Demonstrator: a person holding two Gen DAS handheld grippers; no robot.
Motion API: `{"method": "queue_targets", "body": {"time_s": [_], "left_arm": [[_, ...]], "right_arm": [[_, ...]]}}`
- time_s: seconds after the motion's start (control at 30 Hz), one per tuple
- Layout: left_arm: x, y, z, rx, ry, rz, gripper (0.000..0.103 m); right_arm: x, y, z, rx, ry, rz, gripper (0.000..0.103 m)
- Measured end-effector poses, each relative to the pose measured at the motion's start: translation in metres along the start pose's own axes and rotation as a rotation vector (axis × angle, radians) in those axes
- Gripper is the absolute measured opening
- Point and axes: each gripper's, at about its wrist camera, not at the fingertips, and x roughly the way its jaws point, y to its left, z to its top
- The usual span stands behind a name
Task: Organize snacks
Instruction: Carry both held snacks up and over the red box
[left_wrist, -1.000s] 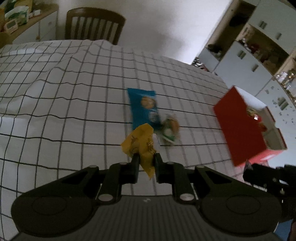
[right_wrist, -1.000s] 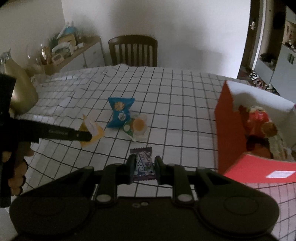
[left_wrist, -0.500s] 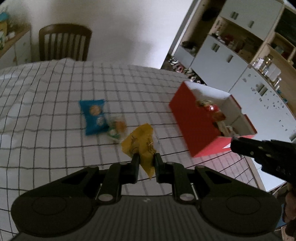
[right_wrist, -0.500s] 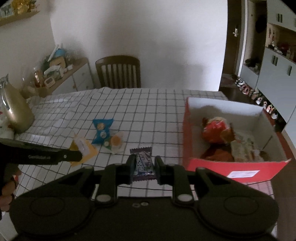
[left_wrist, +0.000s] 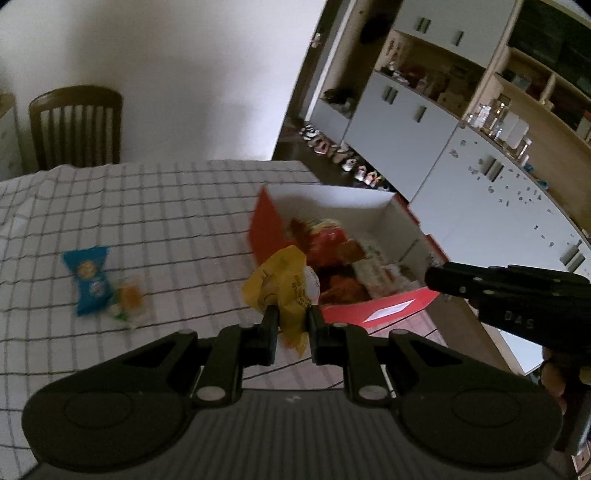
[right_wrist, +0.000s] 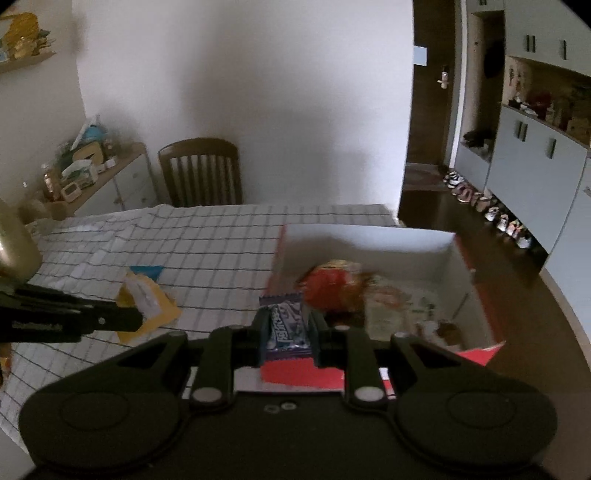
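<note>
My left gripper (left_wrist: 291, 317) is shut on a yellow snack packet (left_wrist: 284, 286), held in the air just left of the red box's near corner. The red box (left_wrist: 264, 221) with white inner walls holds several snacks. My right gripper (right_wrist: 286, 325) is shut on a purple wrapped candy bar (right_wrist: 284, 323), raised over the near wall of the red box (right_wrist: 369, 236). On the checked tablecloth a blue snack packet (left_wrist: 88, 278) lies beside a clear orange-and-green packet (left_wrist: 129, 301). The right gripper's body (left_wrist: 509, 295) shows at the right of the left wrist view; the left gripper (right_wrist: 70, 319) with the yellow packet (right_wrist: 147, 306) shows at the left of the right wrist view.
A wooden chair (right_wrist: 201, 171) stands at the table's far side. A gold jug (right_wrist: 14, 243) sits at the table's left edge. A sideboard with clutter (right_wrist: 92, 173) lines the left wall. Grey cabinets (left_wrist: 480, 177) and shoes on the floor (right_wrist: 491, 210) lie to the right.
Both grippers have risen and travelled right toward the red box, each keeping its snack. The box now fills the middle of both views, and the blue packet has slid to the left.
</note>
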Motion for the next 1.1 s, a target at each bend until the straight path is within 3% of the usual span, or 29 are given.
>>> {"method": "queue_targets", "body": {"time_s": [0.6,1.1], "left_arm": [[0.086,-0.105,0.031,0.058,0.041,0.009,0.016],[0.17,-0.115,0.046,0.045,0.169,0.089,0.016]], "right_arm": [[0.027,-0.119,0.005,0.043,-0.001,-0.037,0.021],[0.098,-0.155,0.005,0.083,0.104,-0.048,0.021]]}}
